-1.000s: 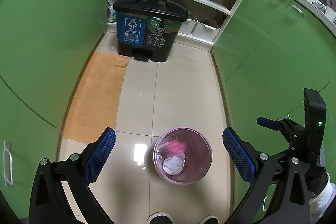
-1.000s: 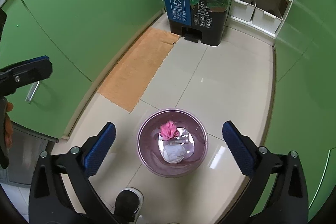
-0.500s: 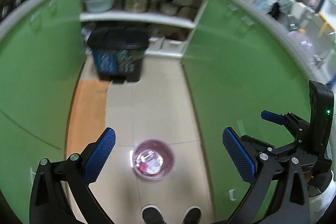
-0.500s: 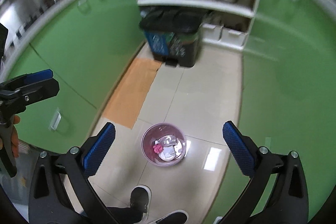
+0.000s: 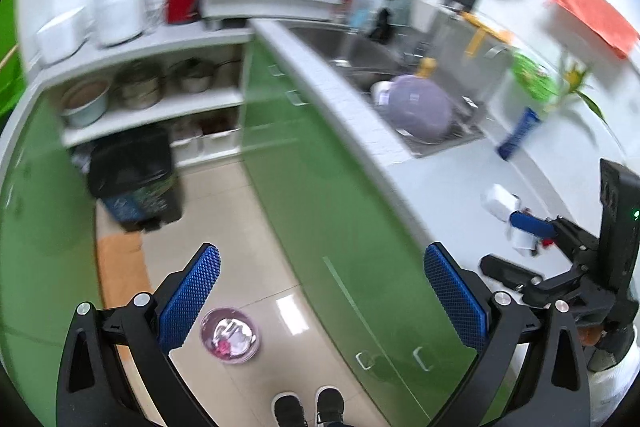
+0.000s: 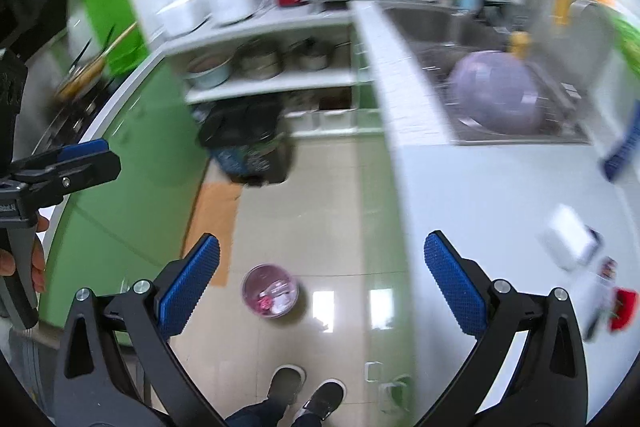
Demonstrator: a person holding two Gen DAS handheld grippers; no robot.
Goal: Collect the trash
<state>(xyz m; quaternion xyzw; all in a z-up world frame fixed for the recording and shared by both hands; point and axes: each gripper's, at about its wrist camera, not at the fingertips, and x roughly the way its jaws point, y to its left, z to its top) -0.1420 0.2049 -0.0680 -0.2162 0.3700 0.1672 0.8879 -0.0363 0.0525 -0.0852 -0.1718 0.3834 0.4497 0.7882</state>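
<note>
Both the left gripper and right gripper are held released; the round translucent pink plastic bin is seen on glossy tiles far below.

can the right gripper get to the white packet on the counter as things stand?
Probably yes. The right gripper is open and empty, raised above the white countertop. The white rectangular packet lies bare on top, nothing over it, just right of the gripper's line. Blurred, so its shape is uncertain.
</note>
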